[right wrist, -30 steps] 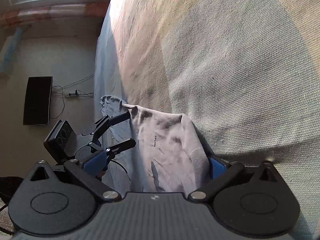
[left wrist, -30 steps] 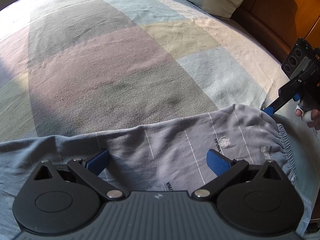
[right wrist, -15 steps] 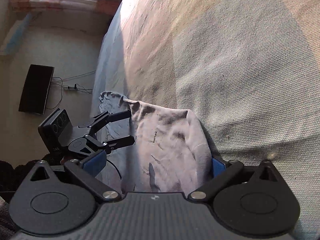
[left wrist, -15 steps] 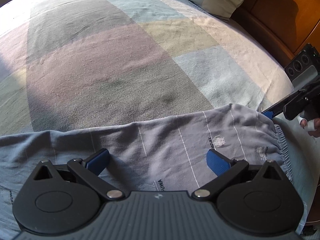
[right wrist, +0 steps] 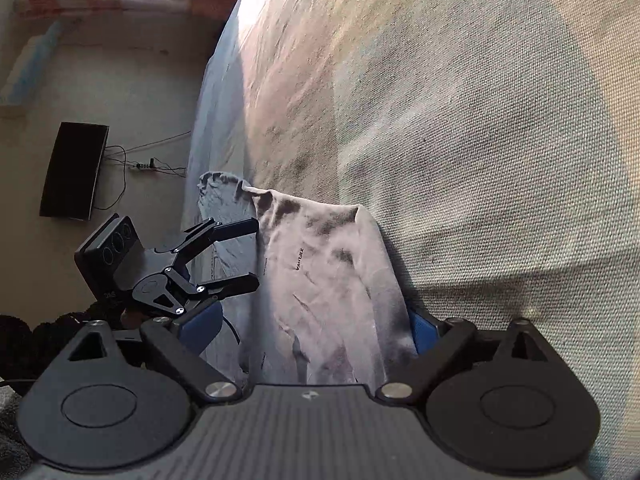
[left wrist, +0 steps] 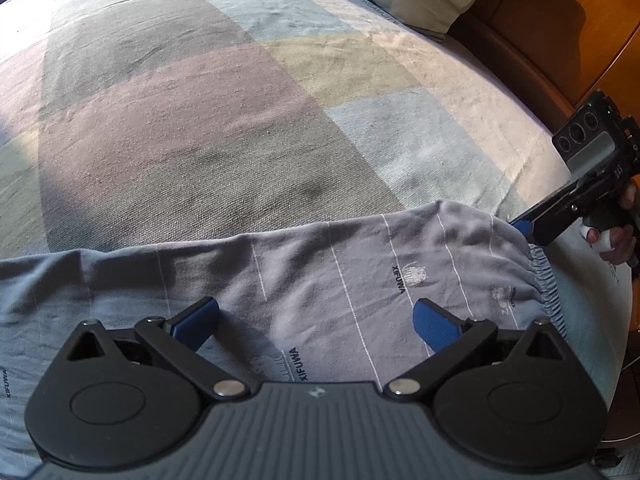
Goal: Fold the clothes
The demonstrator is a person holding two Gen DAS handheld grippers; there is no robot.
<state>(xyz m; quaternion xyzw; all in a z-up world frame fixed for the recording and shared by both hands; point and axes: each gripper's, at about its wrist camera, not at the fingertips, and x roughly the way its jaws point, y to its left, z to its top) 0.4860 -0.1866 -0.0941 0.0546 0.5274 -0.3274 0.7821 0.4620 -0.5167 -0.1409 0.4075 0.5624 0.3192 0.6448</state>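
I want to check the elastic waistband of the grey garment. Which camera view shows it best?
The left wrist view: the gathered elastic waistband of the grey garment lies in plain sight at the right, beside the right gripper. The right wrist view shows only crumpled cloth between that gripper's fingers; no waistband is clear there.

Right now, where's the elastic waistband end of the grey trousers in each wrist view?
Left wrist: the waistband is at the right edge, by the right tool.
Right wrist: that end fills the bottom centre, between the tool's own fingers.
Shared landmark: the checked bedspread under the grey trousers.
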